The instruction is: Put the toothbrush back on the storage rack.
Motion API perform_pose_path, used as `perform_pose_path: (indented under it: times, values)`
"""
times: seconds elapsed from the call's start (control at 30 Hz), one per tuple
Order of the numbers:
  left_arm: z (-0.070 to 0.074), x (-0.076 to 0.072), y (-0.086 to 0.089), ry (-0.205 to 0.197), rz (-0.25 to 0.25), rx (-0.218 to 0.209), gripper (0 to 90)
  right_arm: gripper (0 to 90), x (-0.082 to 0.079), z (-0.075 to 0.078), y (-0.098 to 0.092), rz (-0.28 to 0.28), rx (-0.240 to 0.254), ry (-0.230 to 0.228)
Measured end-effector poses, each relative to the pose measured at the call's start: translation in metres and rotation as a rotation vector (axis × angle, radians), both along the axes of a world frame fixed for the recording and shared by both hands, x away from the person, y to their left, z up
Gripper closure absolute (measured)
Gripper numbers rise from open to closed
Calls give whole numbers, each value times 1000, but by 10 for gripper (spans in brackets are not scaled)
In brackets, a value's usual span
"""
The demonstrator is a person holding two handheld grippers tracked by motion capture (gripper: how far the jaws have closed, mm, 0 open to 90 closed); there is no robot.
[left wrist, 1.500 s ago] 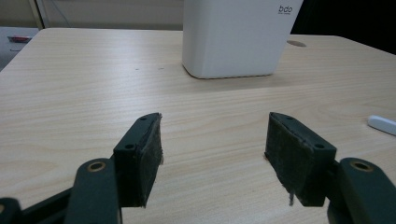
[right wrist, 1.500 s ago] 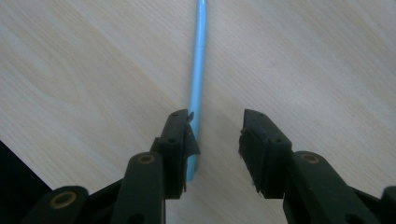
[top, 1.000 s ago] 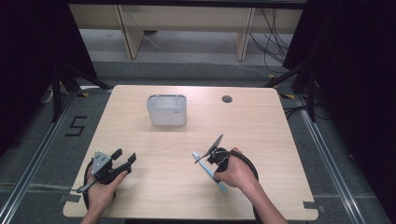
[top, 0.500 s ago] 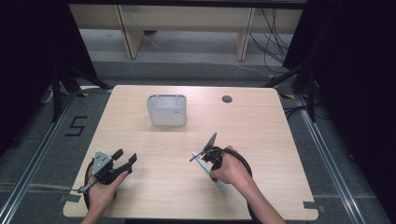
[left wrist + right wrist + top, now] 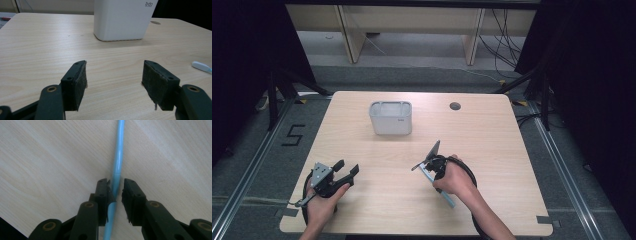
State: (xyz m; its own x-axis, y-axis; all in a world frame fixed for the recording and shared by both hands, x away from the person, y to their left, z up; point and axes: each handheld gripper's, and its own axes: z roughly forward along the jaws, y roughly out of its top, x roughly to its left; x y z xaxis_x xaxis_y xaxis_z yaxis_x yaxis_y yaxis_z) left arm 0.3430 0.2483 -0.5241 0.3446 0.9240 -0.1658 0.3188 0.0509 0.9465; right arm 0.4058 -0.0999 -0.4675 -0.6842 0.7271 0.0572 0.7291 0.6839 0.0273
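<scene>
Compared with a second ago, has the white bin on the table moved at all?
No. The white bin sits at the same gap to the left of the round hole in the table top as before.

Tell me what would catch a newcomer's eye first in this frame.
First the right gripper at the table's near right, its fingers just closing around a thin blue toothbrush lying on the wood; one pad seems to touch it, the other shows a gap. Next the white bin standing alone toward the far side of the table. The left gripper rests wide open and empty at the near left.
</scene>
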Motion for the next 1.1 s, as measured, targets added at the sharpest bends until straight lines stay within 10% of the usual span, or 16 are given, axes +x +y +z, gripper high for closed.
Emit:
perform_pose_path:
  times: [1.1]
  values:
    - [1,-1,1,22,2,-11,354,840,3,-8,5,23,-25,-12]
